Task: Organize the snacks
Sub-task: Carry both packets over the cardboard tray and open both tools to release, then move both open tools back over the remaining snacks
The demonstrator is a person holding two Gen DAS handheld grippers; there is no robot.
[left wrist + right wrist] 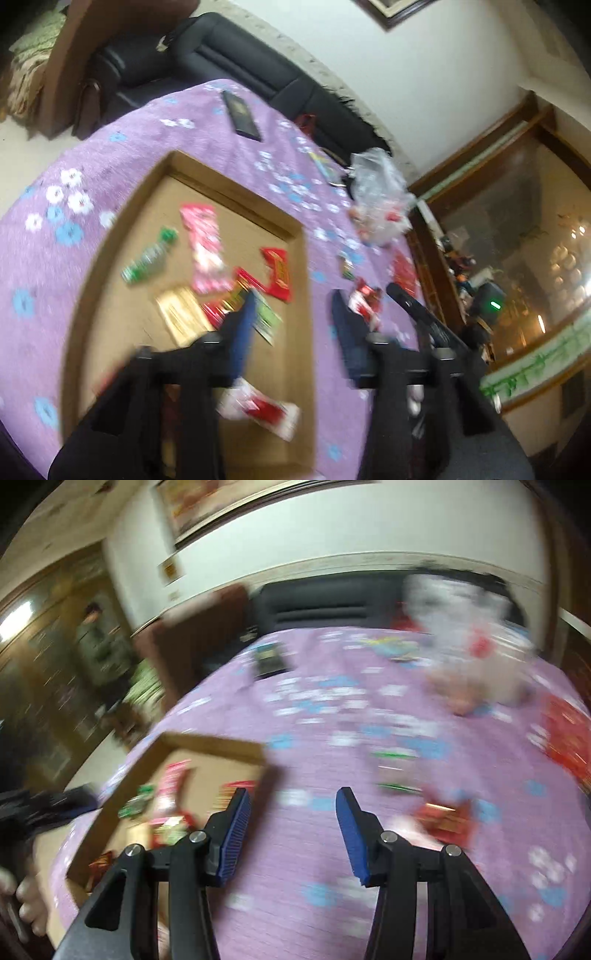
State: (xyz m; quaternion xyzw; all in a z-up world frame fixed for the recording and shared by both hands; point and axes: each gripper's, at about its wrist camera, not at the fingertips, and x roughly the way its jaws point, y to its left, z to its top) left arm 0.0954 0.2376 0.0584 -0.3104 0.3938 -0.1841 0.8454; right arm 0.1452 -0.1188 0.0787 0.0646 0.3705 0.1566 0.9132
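Cardboard tray (110, 266) holds most snacks: green bottle (146, 260), pink pack (205, 251), red packets (279, 271). Left gripper (291, 325) and right gripper (293, 834) both released, empty. Left to do: red packet (443, 818), green-striped snack (395, 771) on purple cloth (295, 904).

Purple flowered table (110, 155) bears cardboard tray (236, 195), plastic bag (380, 192), black box (242, 114).

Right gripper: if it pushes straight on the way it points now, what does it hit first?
Most likely the bare purple cloth. The right gripper is open with nothing between its fingers; the cardboard tray lies left of that line, a red packet right. Blur leaves depth uncertain.
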